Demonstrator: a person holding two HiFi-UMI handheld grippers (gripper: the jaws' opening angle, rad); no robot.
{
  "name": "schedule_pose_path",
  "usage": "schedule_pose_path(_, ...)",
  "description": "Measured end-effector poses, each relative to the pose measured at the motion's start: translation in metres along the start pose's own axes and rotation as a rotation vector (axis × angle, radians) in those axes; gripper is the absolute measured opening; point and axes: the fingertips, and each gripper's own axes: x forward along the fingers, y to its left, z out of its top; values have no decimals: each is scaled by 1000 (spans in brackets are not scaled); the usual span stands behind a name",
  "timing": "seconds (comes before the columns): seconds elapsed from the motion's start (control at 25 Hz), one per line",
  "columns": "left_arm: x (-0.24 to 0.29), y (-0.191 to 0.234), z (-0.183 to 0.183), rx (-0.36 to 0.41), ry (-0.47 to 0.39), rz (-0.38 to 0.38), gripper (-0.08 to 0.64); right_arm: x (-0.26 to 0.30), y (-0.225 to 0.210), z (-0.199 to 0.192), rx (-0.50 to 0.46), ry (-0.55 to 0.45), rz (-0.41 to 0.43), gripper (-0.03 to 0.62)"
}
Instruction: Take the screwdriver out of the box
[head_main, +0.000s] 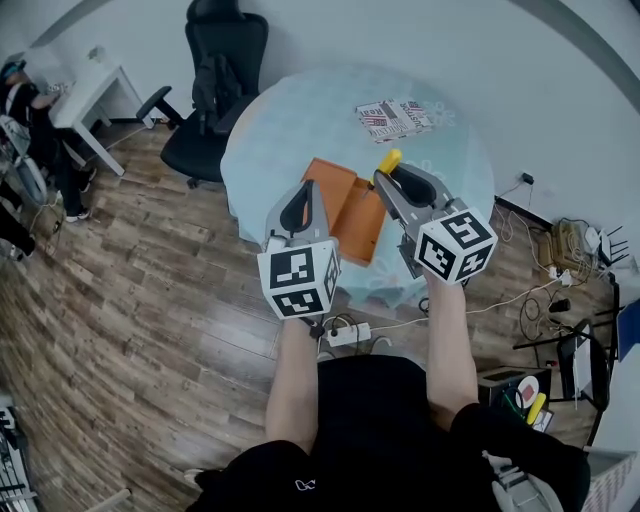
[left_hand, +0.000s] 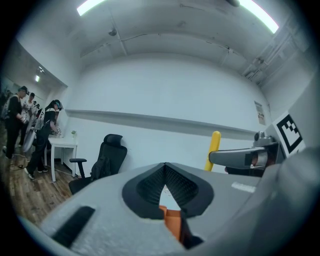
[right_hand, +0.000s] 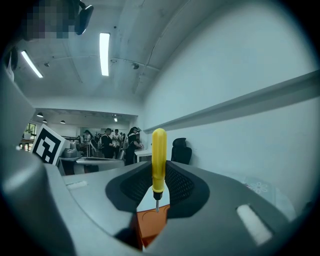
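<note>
A yellow-handled screwdriver (right_hand: 159, 160) with a thin metal shaft is being held upright by the right tongs (right_hand: 159, 172). Their black ribbed pads are being pressed against the lower part of the handle from both sides. The shaft is being pointed downward, and its tip is being kept clear of the flat orange box (head_main: 358, 225), which is lying open on the round desk (head_main: 300, 120) covered with a pale blue cloth. In the head view the handle is being shown just past the box's far edge, out of the box.

The left tongs (left_hand: 165, 167) are being held closed and empty, with their tips together. A part of the orange box is being seen through the gap beneath them. These tongs are being held level over the left side of the box, just beside the right ones.

A printed booklet (head_main: 393, 117) is lying near the far rim of the desk, and a black office chair (head_main: 215, 90) is standing beyond it.
</note>
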Motion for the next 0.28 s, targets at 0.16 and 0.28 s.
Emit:
schedule_pose_path(0.16, 2, 0, -5, -9, 14, -12, 3, 3, 1, 0, -12, 6, 8, 97)
schedule_pose_path(0.28, 6, -5, -7, -12, 16, -25, 2, 2, -3, -1, -18, 12, 4, 97)
